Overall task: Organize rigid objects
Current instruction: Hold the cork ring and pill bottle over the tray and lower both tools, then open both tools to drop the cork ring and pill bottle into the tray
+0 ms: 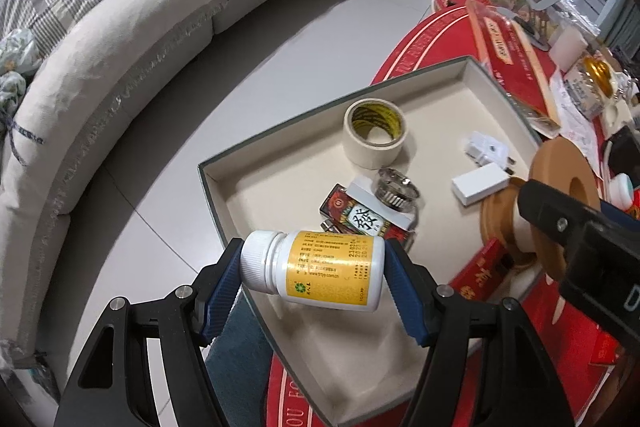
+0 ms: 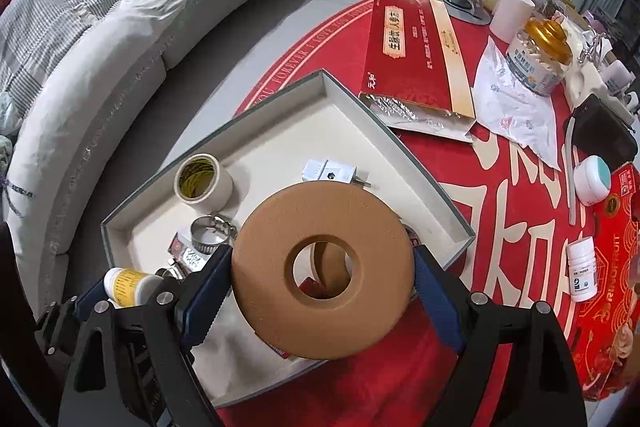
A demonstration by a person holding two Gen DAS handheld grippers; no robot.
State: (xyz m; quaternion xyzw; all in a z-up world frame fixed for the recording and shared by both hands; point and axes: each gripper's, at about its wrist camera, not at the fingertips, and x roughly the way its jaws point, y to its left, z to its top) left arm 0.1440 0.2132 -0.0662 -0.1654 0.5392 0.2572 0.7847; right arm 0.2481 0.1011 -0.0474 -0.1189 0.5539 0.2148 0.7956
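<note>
**A:** Holding two items over the tray (image 1: 224, 187). Left claw (image 1: 314, 273) is clamped end to end on the pill bottle (image 1: 320, 267), cap against one pad, base against the other, bottle lying sideways above the tray's near corner. Right claw (image 2: 322, 281) grips the brown spool (image 2: 322, 271) by its rim, over the tray's near edge.

**B:** Placement advice?

**A:** Tray's middle is crowded: tape roll (image 1: 374, 133), white chargers (image 1: 482, 183), metal clamp ring (image 1: 396, 189), small printed box (image 1: 366, 217). I'd lower the bottle into the bare near corner before letting go; on its side it will likely roll, so keep it low. Spool goes on the bare stretch toward the far right wall, set flat.

**B:** Blind spots?

**A:** Spool blocks most of the tray floor in the right view, so its landing spot is unseen there. Left view cuts the spool's lower half behind the right claw's body. Can't tell how high either item sits above the tray. Second white bottle (image 2: 582, 273) waits out on the table (image 2: 500, 227).
</note>
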